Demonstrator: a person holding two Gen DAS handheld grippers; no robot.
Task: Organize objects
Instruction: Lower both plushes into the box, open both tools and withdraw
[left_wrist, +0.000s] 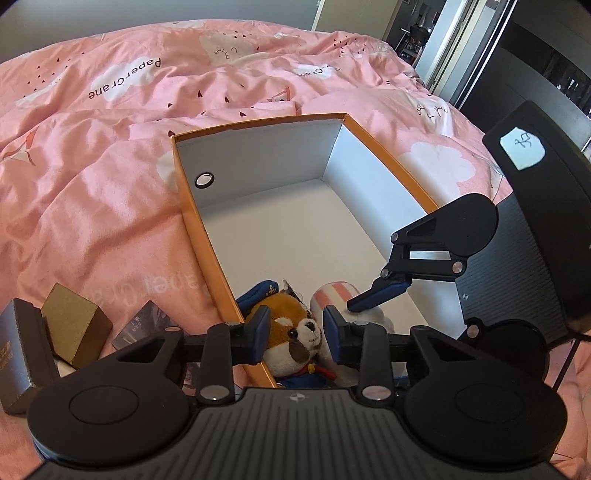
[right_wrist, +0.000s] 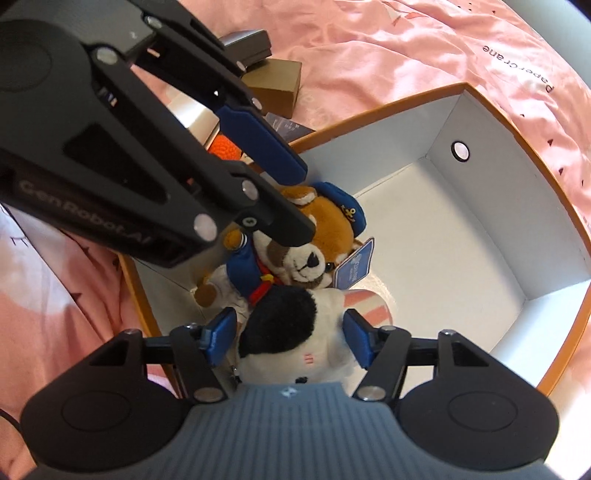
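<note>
Your left gripper (left_wrist: 295, 334) sits closed on the bear (left_wrist: 291, 339) inside the box (left_wrist: 207, 236); your right gripper (right_wrist: 290, 341) brackets the white plush (right_wrist: 295, 332) beside it, pads (right_wrist: 221, 332) slightly clear.

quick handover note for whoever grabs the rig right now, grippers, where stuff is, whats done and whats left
Left gripper: jaws around the red panda plush in the orange box, grip unclear.
Right gripper: open, straddling the black-and-white plush, pads clear of it.
Done: both plushes lie at the box's near end, the rest of it bare.
Left: gold box, dark boxes and an orange item on the pink duvet beside the box.
</note>
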